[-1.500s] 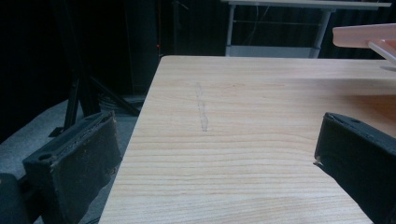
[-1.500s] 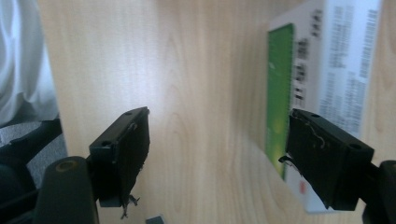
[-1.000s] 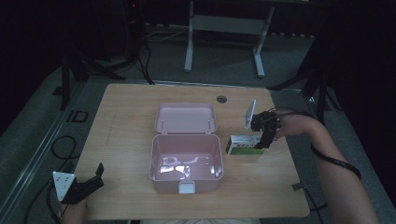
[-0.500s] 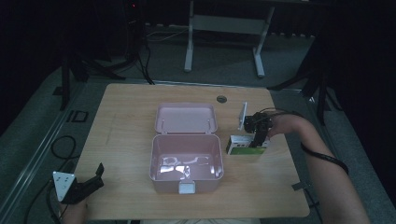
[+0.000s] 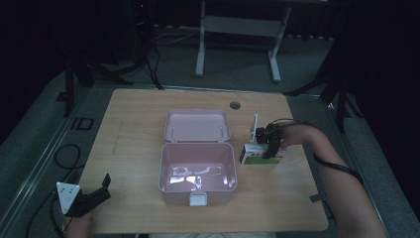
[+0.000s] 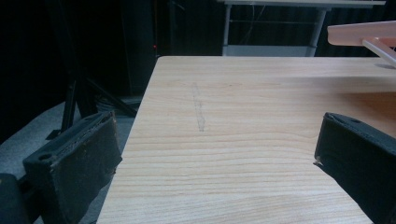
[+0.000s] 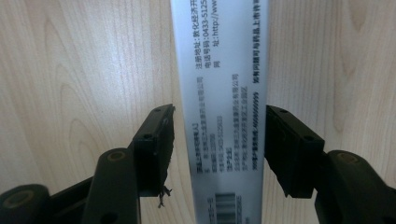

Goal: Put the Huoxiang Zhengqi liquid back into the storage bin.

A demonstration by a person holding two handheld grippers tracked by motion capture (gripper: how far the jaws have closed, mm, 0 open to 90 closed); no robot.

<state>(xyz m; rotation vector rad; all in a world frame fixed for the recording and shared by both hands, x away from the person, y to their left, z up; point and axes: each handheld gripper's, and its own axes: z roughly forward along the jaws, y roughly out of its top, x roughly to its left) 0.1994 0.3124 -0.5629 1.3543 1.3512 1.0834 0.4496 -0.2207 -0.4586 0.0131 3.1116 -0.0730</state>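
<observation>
Box (image 5: 197, 171), pink, lid open, mid-table (image 5: 138, 124); its contents are unclear. Carton (image 5: 255, 154) stands just right of it, straddled by right gripper (image 5: 271, 147), jaws narrowly apart. Left gripper (image 5: 84, 198), jaws wide, holds nothing.

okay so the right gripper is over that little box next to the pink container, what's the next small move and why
Probably close the right gripper on the small printed carton. Its jaws straddle the carton's narrow sides, the right one about touching, the left with a slight gap. The open pink container beside it looks like the likely destination.
</observation>
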